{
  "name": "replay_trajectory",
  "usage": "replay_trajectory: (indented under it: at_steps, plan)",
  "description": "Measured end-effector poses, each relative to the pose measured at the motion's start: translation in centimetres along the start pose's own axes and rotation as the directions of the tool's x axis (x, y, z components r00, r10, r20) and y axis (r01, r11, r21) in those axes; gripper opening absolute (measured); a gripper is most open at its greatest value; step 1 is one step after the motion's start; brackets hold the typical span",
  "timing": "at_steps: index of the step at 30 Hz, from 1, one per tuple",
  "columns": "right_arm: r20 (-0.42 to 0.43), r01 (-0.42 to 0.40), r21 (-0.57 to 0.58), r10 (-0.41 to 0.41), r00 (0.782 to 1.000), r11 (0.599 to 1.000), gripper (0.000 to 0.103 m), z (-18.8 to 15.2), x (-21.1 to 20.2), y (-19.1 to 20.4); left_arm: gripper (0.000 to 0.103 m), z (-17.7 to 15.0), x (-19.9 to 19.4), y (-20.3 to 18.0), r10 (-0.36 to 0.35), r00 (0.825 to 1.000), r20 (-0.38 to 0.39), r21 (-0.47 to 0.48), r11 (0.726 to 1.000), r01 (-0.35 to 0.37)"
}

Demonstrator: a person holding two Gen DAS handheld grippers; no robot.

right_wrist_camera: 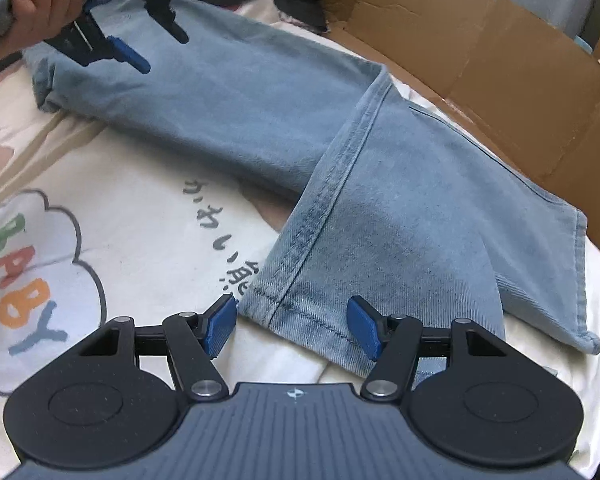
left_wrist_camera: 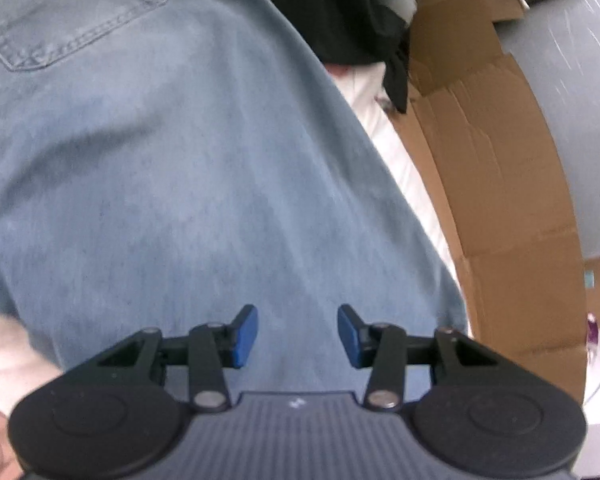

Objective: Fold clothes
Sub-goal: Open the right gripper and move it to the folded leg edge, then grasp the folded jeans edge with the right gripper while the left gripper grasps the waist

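Jeans (right_wrist_camera: 236, 92) lying on the bedsheet (right_wrist_camera: 112, 216), ready for the next fold.
Both the left gripper (left_wrist_camera: 298, 334) and right gripper (right_wrist_camera: 292, 326) are hovering wide open, gripping nothing; next, the right seems to need closing on the leg hem (right_wrist_camera: 312, 322).

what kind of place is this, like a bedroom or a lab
Probably a bedroom at home: the light blue denim jeans lie on a cream bedsheet printed with cartoon clouds and letters, with flattened brown cardboard beside it and dark clothes heaped behind.
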State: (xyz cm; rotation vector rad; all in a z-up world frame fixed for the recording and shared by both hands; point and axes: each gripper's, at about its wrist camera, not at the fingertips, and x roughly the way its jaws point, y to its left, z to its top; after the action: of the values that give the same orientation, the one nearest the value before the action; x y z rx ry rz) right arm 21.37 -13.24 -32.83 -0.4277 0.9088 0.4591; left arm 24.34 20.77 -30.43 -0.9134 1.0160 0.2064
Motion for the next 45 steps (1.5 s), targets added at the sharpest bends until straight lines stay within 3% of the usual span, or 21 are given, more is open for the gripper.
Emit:
replay_trajectory:
  at_steps: [8, 16, 26, 38, 45]
  plan:
    - [-0.012, 0.029, 0.024, -0.029, 1.000, 0.999, 0.062, 0.4, 0.9, 0.7, 0.046, -2.6, 0.7, 0.2, 0.008, 0.999, -0.047, 0.039, 0.999, -0.006]
    - [-0.006, -0.006, 0.047, 0.007, 1.000, 0.999, 0.016, 1.0, -0.5, 0.0, 0.046, -4.7, 0.2, -1.0, -0.037, 0.996, -0.083, 0.144, 0.988, 0.049]
    - [0.019, -0.013, 0.109, 0.011, 1.000, 0.994, 0.013, 1.5, -1.7, -1.5, 0.045, -7.6, 1.5, -3.5, -0.100, 0.980, -0.174, 0.232, 0.963, 0.139]
    - [0.036, -0.038, 0.199, 0.032, 0.999, 0.979, 0.013, 1.8, -2.2, -3.6, 0.045, -13.3, 5.8, -7.9, -0.152, 0.917, -0.369, 0.309, 0.911, 0.275]
    - [0.055, -0.034, 0.224, 0.022, 0.998, 0.974, 0.013, 1.2, -2.8, -4.6, 0.045, -15.4, 6.6, -8.1, -0.146, 0.901, -0.408, 0.304, 0.909, 0.285]
